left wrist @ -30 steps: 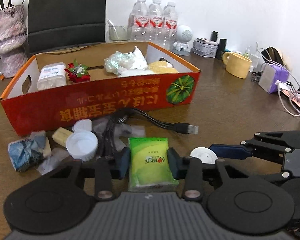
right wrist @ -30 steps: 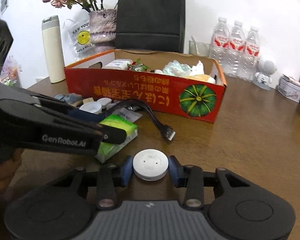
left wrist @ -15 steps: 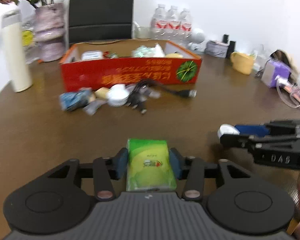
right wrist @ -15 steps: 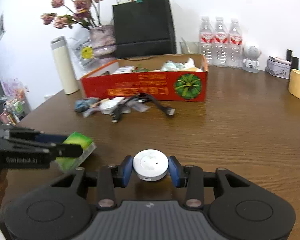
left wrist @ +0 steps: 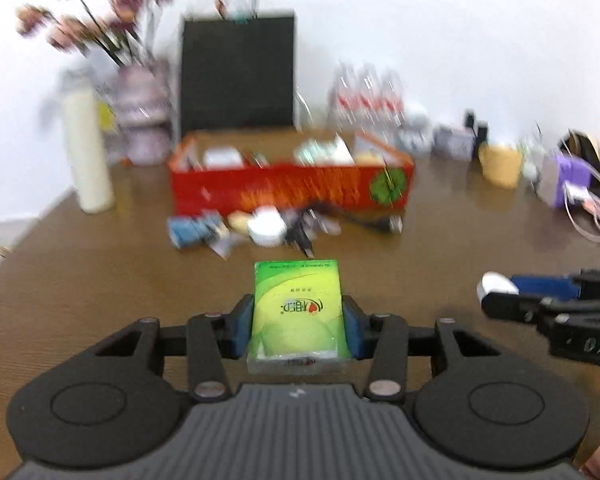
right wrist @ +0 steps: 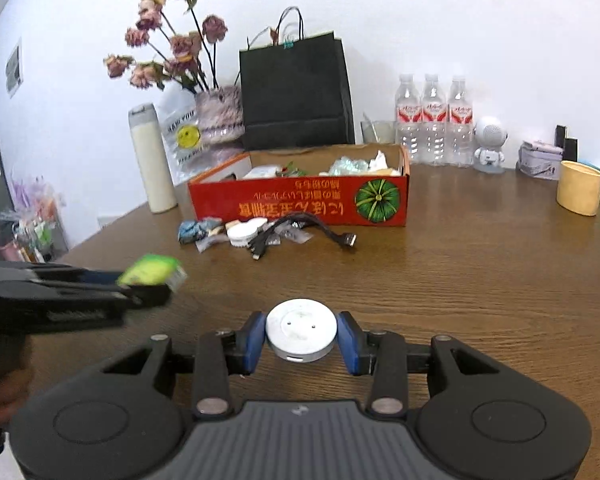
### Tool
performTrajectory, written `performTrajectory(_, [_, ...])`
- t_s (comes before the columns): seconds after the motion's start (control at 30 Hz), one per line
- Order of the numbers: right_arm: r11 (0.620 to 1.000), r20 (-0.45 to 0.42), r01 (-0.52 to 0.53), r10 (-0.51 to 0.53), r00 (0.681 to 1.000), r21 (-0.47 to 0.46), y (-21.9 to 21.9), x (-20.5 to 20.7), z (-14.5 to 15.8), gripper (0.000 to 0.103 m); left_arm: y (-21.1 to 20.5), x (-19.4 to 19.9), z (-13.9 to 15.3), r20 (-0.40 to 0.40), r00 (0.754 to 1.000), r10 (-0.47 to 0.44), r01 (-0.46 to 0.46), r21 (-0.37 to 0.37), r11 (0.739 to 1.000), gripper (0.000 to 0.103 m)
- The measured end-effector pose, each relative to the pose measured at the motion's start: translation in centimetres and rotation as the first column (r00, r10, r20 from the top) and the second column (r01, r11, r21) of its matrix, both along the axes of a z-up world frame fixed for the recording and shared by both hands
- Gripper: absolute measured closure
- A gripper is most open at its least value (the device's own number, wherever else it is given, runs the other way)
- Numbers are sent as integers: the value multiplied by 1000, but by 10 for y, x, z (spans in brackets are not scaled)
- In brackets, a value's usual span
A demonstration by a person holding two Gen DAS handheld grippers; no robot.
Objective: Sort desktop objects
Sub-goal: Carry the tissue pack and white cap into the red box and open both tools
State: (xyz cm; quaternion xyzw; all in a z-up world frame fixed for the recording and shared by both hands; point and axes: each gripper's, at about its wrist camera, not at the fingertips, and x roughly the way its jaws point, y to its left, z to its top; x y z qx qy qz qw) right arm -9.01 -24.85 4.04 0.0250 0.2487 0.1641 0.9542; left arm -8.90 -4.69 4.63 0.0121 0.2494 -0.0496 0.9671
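Two items were pinched, tissue pack [left wrist: 298, 312] in my left tool [left wrist: 298, 326], white puck [right wrist: 301, 334] in right tool [right wrist: 301, 342]; clutter [right wrist: 256, 234] beside the red box [right wrist: 300, 202] remained unsorted.

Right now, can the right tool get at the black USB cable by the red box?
Probably not yet: the right tool is shut on a white round puck. Otherwise the table toward the black USB cable looks clear.

Left gripper [left wrist: 298, 322] and right gripper [right wrist: 301, 338] both apparently clamped, each angled slightly downward, side by side.
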Motion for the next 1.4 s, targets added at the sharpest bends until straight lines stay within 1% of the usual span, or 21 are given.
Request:
performTrajectory(0.13, [1000, 79, -3, 1, 997, 25, 8, -5, 6, 65, 1, -25, 5, 107, 991, 81, -82, 5, 997, 57])
performTrajectory(0.23, [999, 116, -10, 6, 993, 40, 12, -8, 10, 65, 6, -33, 11, 153, 980, 126, -125, -18, 992, 57])
performTrajectory(0.3, [999, 141, -20, 13, 990, 49, 14, -10, 11, 65, 11, -32, 14, 156, 979, 132, -131, -20, 991, 57])
performTrajectory(0.4, [997, 171, -30, 19, 985, 65, 17, -12, 13, 65, 15, -24, 14, 137, 982, 133, -131, -26, 991, 57])
performTrajectory(0.53, [997, 172, -18, 5, 985, 73, 17, -1, 17, 65, 16, -6, 15, 133, 983, 123, -117, -55, 992, 57])
performTrajectory(0.67, [998, 163, -6, -6, 987, 70, 15, 32, 30, 65, 19, 28, 26, 146, 984, 100, -89, -85, 992, 57])
performTrajectory(0.73, [998, 186, 1, -13, 983, 68, 13, 57, 44, 65, 21, 51, 37, 171, 981, 95, -78, -107, 991, 57])
performTrajectory(0.8, [996, 209, -2, -17, 978, 90, 8, 84, 59, 65, 21, 78, 51, 200, 975, 94, -70, -125, 990, 57])
performTrajectory(0.83, [996, 216, 2, -21, 976, 88, 7, 100, 67, 65, 20, 90, 57, 212, 973, 94, -70, -120, 990, 57])
performTrajectory(0.9, [997, 221, 20, -37, 975, 77, 7, 132, 81, 65, 13, 124, 72, 222, 972, 80, -66, -69, 995, 57])
performTrajectory(0.97, [997, 190, 29, -43, 981, 77, 7, 171, 93, 65, 7, 155, 82, 229, 972, 61, -49, -57, 997, 57])
performTrajectory(1.0, [996, 175, 35, -49, 983, 82, 8, 192, 98, 65, 4, 174, 85, 211, 977, 40, -30, -49, 998, 57])
performTrajectory(1.03, [996, 160, 38, -52, 986, 86, 8, 210, 102, 65, 4, 191, 88, 195, 980, 39, -27, -62, 998, 57])
performTrajectory(1.1, [995, 99, 36, -45, 994, 89, 10, 252, 108, 65, 4, 228, 93, 156, 987, 38, -27, -72, 997, 57])
performTrajectory(1.2, [997, 18, 49, -51, 999, 62, 16, 305, 110, 65, -1, 292, 93, 51, 999, 5, 0, -94, 996, 57])
performTrajectory(1.23, [998, -9, 57, -57, 998, 37, 18, 322, 108, 65, -4, 313, 87, 4, 1000, 11, -10, -100, 995, 57])
performTrajectory(1.27, [997, -26, 72, -71, 997, 20, 18, 334, 104, 65, -8, 335, 80, -45, 999, -7, 3, -94, 996, 57])
performTrajectory(1.3, [996, -54, 89, -89, 995, -7, 17, 350, 99, 65, -11, 349, 72, -82, 997, -5, -3, -99, 995, 57])
performTrajectory(1.33, [995, -105, 92, -94, 990, -26, 16, 366, 92, 65, -14, 368, 61, -133, 991, 8, -21, -96, 995, 57])
performTrajectory(1.4, [997, -237, 68, -72, 969, -26, 12, 396, 73, 65, -19, 392, 40, -194, 981, 22, -37, -74, 997, 56])
